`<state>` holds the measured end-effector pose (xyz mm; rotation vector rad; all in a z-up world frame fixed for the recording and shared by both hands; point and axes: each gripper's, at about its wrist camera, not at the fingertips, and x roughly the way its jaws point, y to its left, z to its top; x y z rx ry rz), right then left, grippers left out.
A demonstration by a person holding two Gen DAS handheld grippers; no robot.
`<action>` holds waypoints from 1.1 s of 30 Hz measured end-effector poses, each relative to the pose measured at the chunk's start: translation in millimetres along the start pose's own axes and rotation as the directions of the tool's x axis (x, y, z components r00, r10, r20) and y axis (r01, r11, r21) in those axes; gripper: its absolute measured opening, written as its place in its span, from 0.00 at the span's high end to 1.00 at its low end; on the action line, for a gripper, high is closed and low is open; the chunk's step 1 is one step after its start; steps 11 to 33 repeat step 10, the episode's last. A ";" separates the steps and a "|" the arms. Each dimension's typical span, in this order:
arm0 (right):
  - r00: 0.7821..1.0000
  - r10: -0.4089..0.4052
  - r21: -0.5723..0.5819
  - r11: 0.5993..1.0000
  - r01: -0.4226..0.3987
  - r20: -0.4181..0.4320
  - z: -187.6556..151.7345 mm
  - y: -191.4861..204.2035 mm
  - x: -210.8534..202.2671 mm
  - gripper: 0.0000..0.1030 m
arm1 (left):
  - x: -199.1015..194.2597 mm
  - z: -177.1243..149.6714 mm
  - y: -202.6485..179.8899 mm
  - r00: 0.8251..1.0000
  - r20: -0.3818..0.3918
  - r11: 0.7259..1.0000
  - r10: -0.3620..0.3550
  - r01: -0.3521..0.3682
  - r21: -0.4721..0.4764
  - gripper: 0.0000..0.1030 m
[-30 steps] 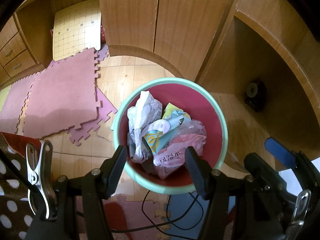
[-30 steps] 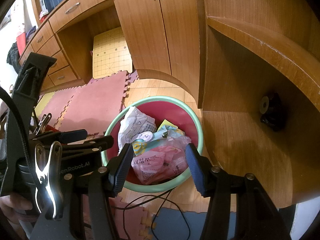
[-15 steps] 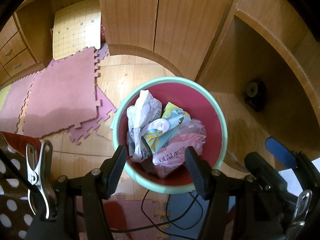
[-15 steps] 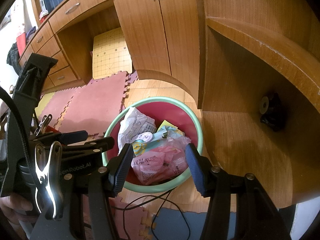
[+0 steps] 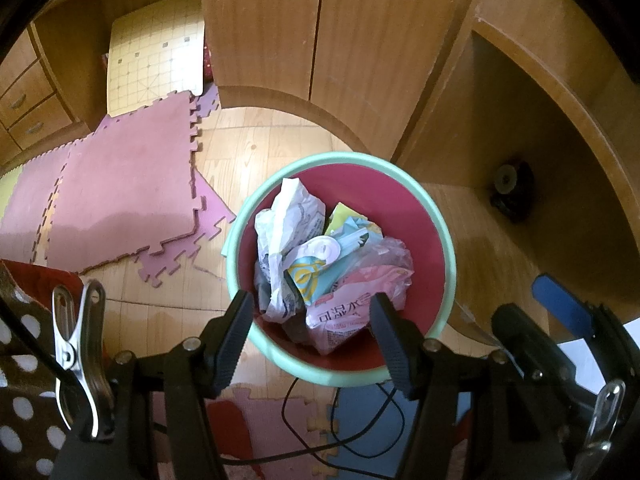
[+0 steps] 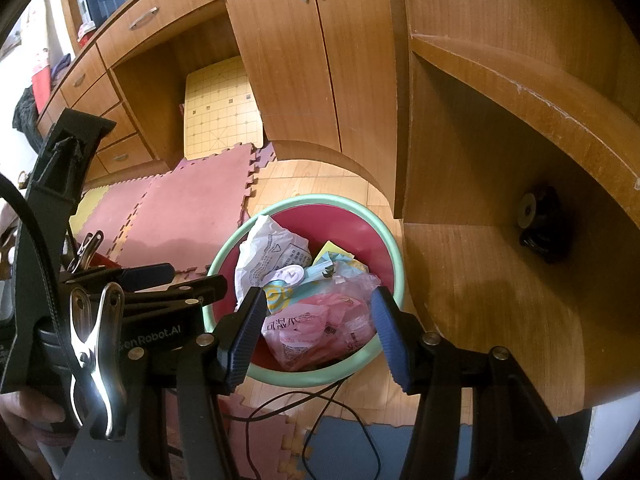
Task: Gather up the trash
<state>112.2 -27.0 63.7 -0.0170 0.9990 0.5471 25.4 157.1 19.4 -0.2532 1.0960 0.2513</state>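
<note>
Pink foam floor mats [image 5: 120,184] lie at far left w/ a yellowish grid board [image 5: 156,56] leaning in the desk recess behind; wood drawers [image 6: 120,80] run along the left wall in the right-wrist view; next, mid-frame, a round bin w/ mint-green rim [image 5: 448,248] and red inside stands on the wood floor just in front of the cabinet doors [image 5: 320,32]; trash sits inside it, heaped: crumpled white wrapper [image 5: 284,220] on the left, teal packet [image 5: 316,276] in the middle, pink printed bag [image 5: 344,316] nearest the cams; left gripper [image 5: 312,332] hangs above the bin's near edge, jaws spread, nothing between the pads; right gripper [image 6: 318,332] likewise spread and empty, over the pink bag; black cable [image 6: 320,408] loops on the floor below the bin; at right a dark round object [image 6: 540,224] sits in the open wooden nook, well apart from the bin.
</note>
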 end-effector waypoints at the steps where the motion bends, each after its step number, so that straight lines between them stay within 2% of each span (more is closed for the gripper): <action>1: 1.000 0.000 0.000 1.000 0.000 0.000 0.0 0.3 0.1 0.46 | 0.1 -0.4 -0.1 1.000 0.000 1.000 0.000 0.000 -0.002 0.39; 33: 1.000 -0.001 0.000 1.000 0.001 0.000 -0.1 0.1 -0.1 0.46 | -0.3 0.0 0.4 1.000 -0.001 1.000 0.000 0.000 0.000 0.39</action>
